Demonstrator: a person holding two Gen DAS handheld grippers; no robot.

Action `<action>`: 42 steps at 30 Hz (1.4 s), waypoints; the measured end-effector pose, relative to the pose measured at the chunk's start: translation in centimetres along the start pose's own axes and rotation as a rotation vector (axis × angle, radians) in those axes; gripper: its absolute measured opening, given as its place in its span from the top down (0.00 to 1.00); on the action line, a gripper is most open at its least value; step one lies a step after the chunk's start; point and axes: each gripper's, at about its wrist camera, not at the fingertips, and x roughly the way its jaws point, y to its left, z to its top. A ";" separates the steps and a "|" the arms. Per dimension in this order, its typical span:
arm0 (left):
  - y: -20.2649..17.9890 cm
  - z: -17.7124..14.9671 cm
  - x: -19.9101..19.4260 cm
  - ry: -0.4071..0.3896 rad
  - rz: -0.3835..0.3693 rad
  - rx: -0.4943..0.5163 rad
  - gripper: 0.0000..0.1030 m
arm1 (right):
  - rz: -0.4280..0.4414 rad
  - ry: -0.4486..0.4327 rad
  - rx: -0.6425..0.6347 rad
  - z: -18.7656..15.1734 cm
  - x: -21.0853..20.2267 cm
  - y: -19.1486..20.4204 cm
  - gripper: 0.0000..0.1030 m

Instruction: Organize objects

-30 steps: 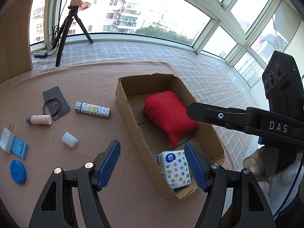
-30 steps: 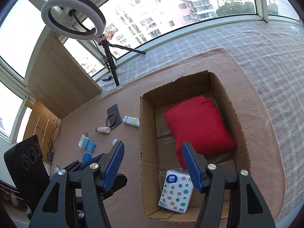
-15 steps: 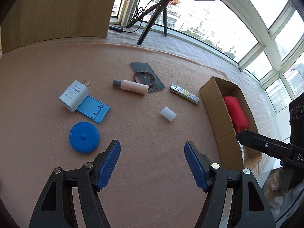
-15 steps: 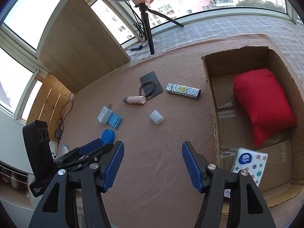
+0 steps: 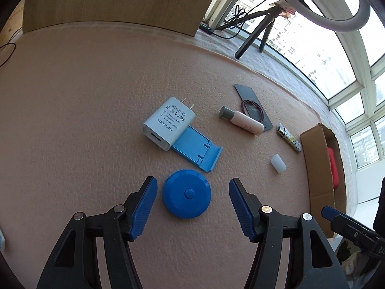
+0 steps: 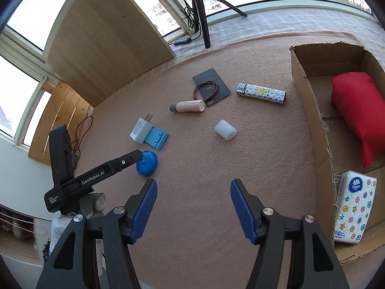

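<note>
Left gripper is spread wide, jaws either side of the blue round disc, no contact visible on either pad, nothing held. Right gripper also spread wide and holding nothing, over bare mat between the loose items and the box.

Disc lies flat on the pink mat. Just beyond it: blue plastic stand with the white charger resting on its far end. Further out: pink bottle touching the edge of the dark card, which has a hair tie on it. Then the patterned lighter and the white cap, both apart from the rest. Cardboard box sits at the right edge of the mat.

Progress, my read: box already holds the red pouch and the tissue pack, so two items in. Eight things are left on the mat if they all go in. Disc looks like the next pick. It's a low flat puck, so the pads need to get down near the mat to catch its rim, else it may slip out
</note>
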 end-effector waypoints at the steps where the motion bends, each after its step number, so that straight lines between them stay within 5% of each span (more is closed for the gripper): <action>1: 0.1 0.1 0.2 0.002 -0.001 0.001 0.40 | -0.003 0.000 0.002 -0.1 0.0 0.0 0.42; 11: -0.3 -0.2 1.9 0.033 -0.032 0.012 0.59 | -0.025 0.003 0.029 0.0 0.0 -0.8 0.42; 31: -7.1 -4.3 3.6 0.057 -0.075 0.217 0.59 | -0.018 0.062 -0.005 0.8 3.0 -0.6 0.42; 35: -7.8 -4.4 3.8 0.065 -0.081 0.237 0.46 | -0.035 0.079 -0.010 1.4 4.3 -0.8 0.42; 42: -8.2 -4.5 3.8 0.066 -0.071 0.267 0.39 | -0.031 0.143 -0.050 2.1 7.4 -0.1 0.43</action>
